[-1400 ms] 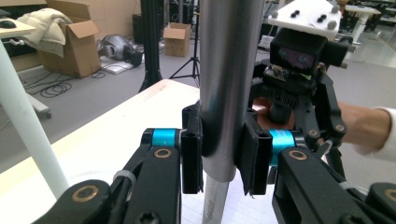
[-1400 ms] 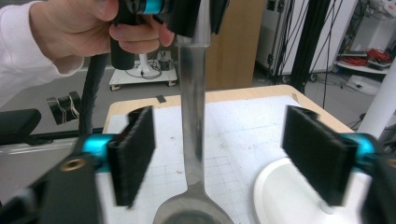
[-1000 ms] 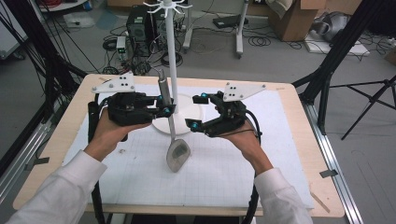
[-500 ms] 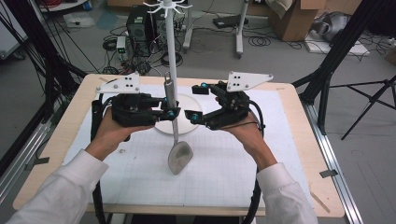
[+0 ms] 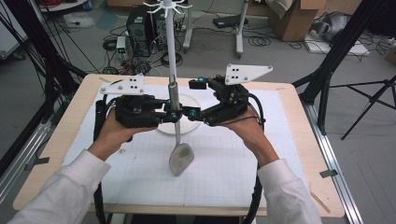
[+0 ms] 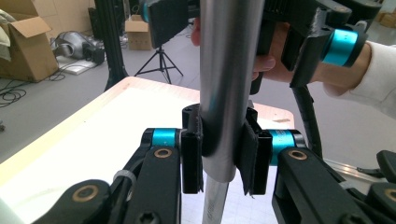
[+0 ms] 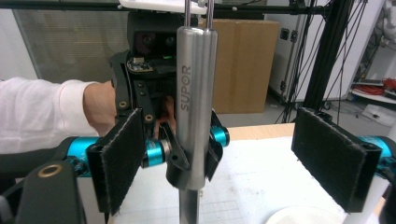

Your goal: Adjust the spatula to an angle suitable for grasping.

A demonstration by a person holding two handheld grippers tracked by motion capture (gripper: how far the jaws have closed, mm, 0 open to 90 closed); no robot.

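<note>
Hanging upright at frame centre above the desk [image 5: 70, 140], the steel spatula [image 5: 180, 158] read "SUPOR" on its handle; the left hand-held gripper [image 5: 173, 115] clamped it, while the right hand-held gripper [image 5: 195, 98] was opening, jaws clear of the handle.

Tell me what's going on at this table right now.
A person holds a gripper in each hand above the table. The left gripper is shut on the steel handle of a spatula, holding it upright with its blade hanging just over the mat. The right gripper is open, with the handle between its pads but not touched. A white rack stands just behind on a round base.
</note>
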